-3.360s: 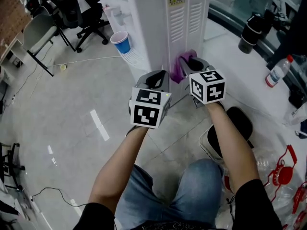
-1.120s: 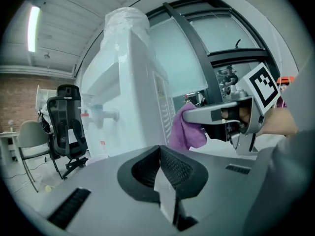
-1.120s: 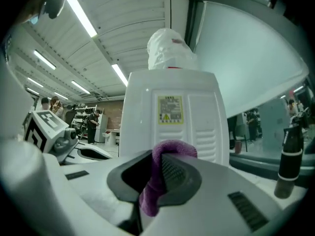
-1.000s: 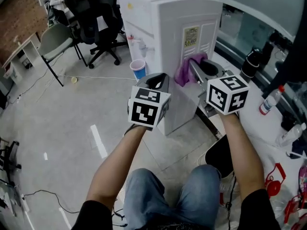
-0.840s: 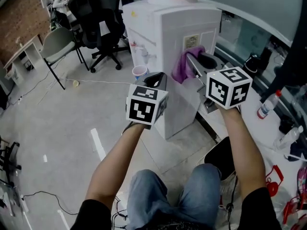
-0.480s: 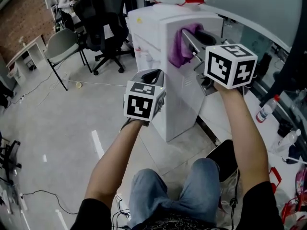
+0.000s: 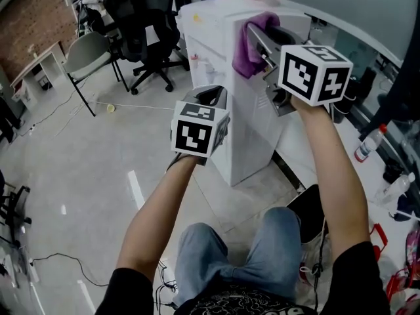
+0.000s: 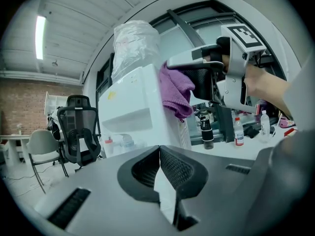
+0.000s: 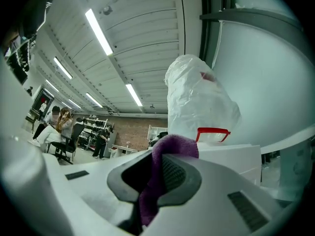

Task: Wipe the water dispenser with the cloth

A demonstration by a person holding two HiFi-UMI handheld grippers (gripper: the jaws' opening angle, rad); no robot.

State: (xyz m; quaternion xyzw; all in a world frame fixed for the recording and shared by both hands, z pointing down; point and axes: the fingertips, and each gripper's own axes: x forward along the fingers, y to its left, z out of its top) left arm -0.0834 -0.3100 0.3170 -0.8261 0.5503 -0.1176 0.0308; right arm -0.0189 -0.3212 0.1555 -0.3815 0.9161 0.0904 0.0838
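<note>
The right tool (image 7: 257, 37) is raised to the top of the water dispenser (image 7: 226, 110), clamped on a purple cloth (image 7: 247, 39). The right gripper view confirms the grip: the cloth (image 9: 170, 150) is pinched between the pads of the right tool (image 9: 156, 178) and bunches up above them. That view alone shows the plastic-wrapped bottle (image 9: 199, 100) on the dispenser's top (image 9: 231, 156), with a red ring at its base.

The left tool (image 7: 211, 97) is held lower, in front of the dispenser and apart from it. Its own view shows the left tool (image 8: 160, 154) closed pad to pad with nothing between.

The left gripper view gives the side aspect missing from the head view: the cloth (image 8: 174, 90) hangs from the right tool (image 8: 197, 65) against the upper side edge of the dispenser (image 8: 130, 109), below the wrapped bottle (image 8: 133, 43).

Only the head view shows the grey floor (image 7: 79, 169), a black office chair (image 7: 147, 28) behind the dispenser, and the person's forearms and jeans.
</note>
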